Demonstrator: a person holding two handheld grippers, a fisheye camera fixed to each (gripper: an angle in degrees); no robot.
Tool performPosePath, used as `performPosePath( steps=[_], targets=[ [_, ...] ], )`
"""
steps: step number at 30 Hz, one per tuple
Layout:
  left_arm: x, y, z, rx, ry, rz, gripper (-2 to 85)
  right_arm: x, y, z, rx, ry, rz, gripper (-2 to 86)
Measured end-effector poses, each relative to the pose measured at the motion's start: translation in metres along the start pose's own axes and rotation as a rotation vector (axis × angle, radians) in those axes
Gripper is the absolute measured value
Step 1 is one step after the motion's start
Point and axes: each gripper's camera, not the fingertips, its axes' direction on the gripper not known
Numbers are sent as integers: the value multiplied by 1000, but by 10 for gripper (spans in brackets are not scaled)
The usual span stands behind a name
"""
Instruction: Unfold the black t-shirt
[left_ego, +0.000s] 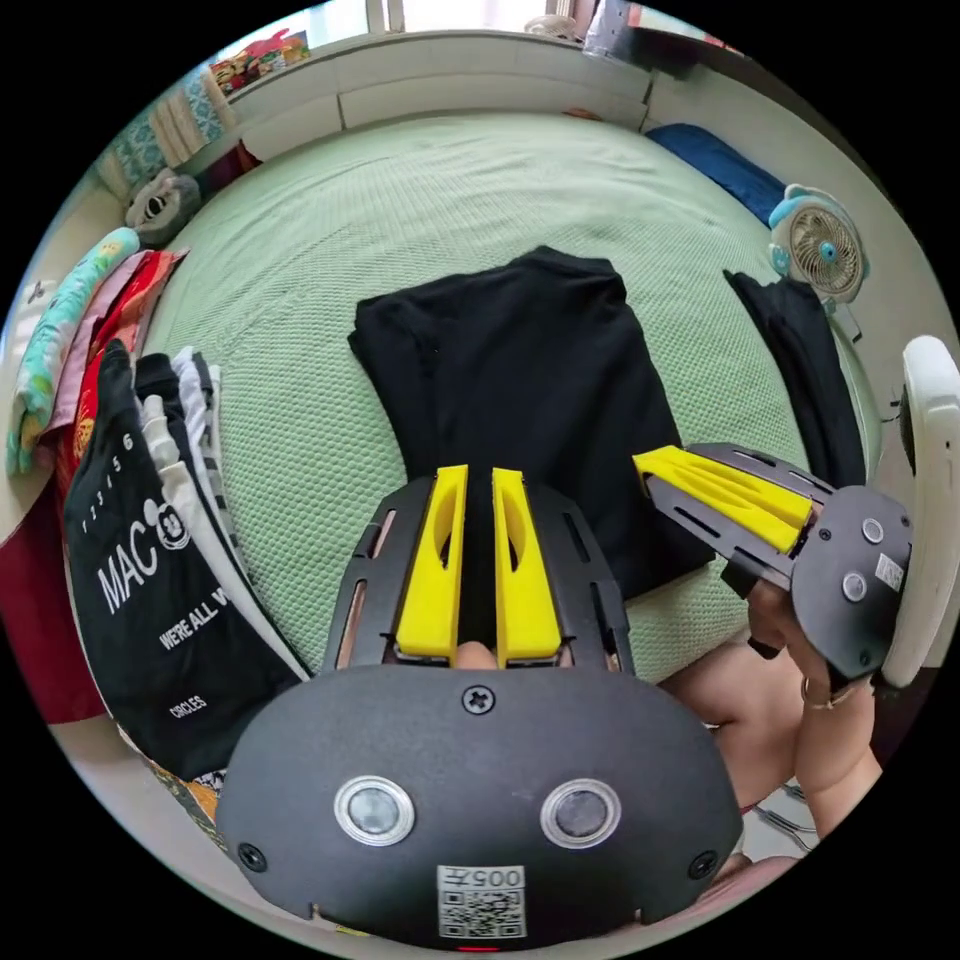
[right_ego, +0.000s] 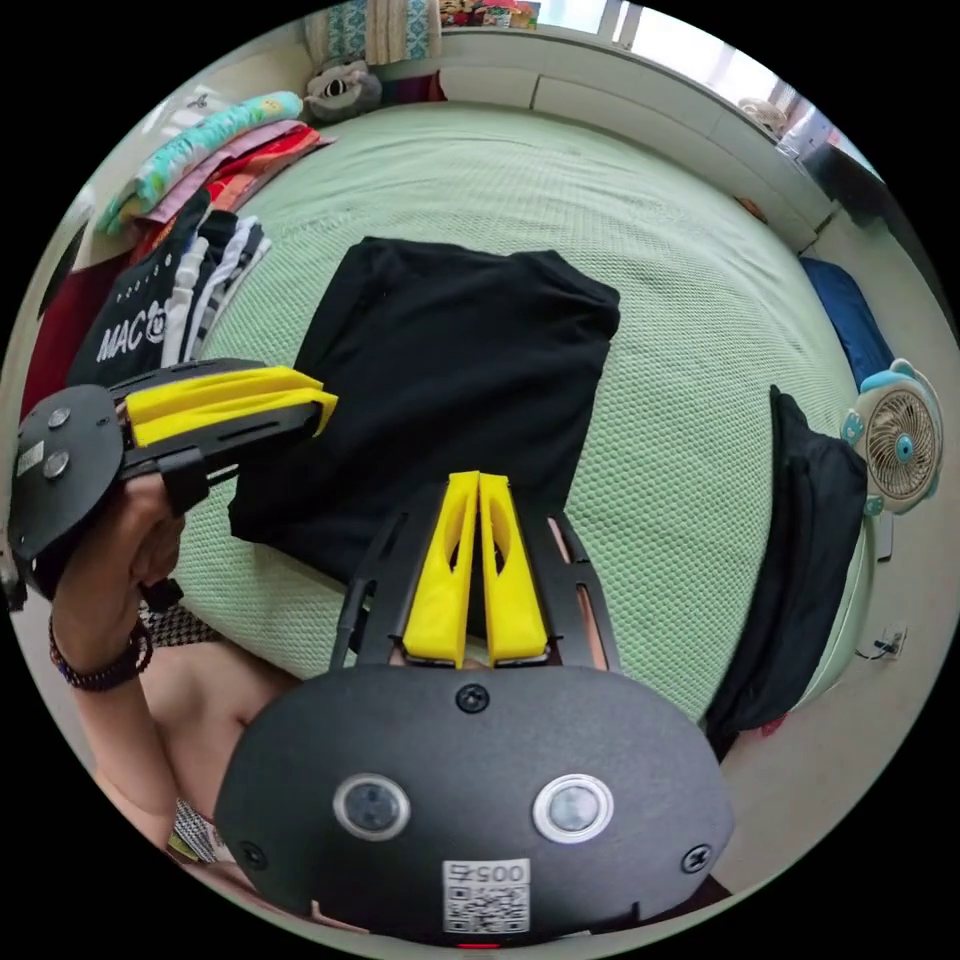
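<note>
Black cotton t-shirt (left_ego: 520, 400) lies folded in a rough rectangle on the bed w/ green textured cover (left_ego: 400, 210), toward the near edge, approx mid-bed. In right gripper view the same shirt (right_ego: 450, 370) sits just beyond the jaws.

Left gripper (left_ego: 478, 480), black body w/ yellow jaws: jaws stand a narrow gap apart, dark cloth visible behind the gap, nothing gripped. It hovers over the near hem of the shirt; cannot tell if tips touch the fabric. Also seen from the side in right gripper view (right_ego: 325, 400), at the shirt's left edge, held by a hand (right_ego: 120, 560) w/ a dark bead bracelet; jaws there look close together.

Right gripper (right_ego: 478, 485): yellow jaws nearly closed, tips almost meeting, holding nothing. Over the shirt's near edge. In left gripper view it (left_ego: 645, 465) comes in from the right, tips at the shirt's right side, held by a hand (left_ego: 820, 700).

Left of the shirt: pile of folded clothes (left_ego: 160, 520), top one black w/ white print, striped ones beside it; farther left, colourful folded bedding (left_ego: 60, 340). Right side of bed: another dark folded garment (left_ego: 800, 370) draped at the edge. Small white-and-blue fan (left_ego: 825, 245) beyond it, off the bed. Grey plush toy (left_ego: 160, 205) at far left corner. Blue cushion (left_ego: 720, 165) far right.
</note>
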Motion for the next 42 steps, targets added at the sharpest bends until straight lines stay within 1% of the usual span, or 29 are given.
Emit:
performPosePath(
  steps=[2, 5, 7, 12, 17, 22, 25, 27, 30, 32, 35, 38, 42],
  targets=[
    [14, -12, 18, -71, -48, 26, 57, -4, -7, 10, -31, 28, -14, -7],
    [22, -21, 33, -85, -68, 28, 54, -3, -16, 25, -70, 24, 1, -9],
    [22, -21, 38, -60, -44, -20, 53, 0, -19, 28, -79, 11, 23, -9],
    [34, -21, 47, -9, -83, -4, 52, 4, -18, 33, -67, 7, 22, -9],
    [29, -15, 54, 59, -4, -73, 52, 17, -10, 35, -23, -40, 54, -10],
    [32, -9, 54, 96, -14, -32, 47, 32, -4, 34, -18, -111, 73, -12],
    [30, -7, 47, 86, 22, -29, 24, 38, 0, 26, -20, -135, 77, -12],
    [28, -2, 33, 131, 44, -17, 13, 42, 9, 10, 29, -182, 73, -12],
    [24, 12, 7, 226, 62, -9, 3, 45, 24, -15, 130, -191, 112, -11],
    [18, 25, -7, 338, -4, -18, 0, 42, 31, -28, 187, -169, 121, -11],
    [5, 33, -10, 375, -116, -99, -1, 30, 38, -39, 254, -108, 91, -11],
    [-7, 32, -9, 372, -108, -151, -1, 16, 41, -38, 256, -94, 32, -11],
    [-15, 29, -10, 381, -95, -154, -1, 5, 43, -33, 241, -168, -3, 12]
  ],
)
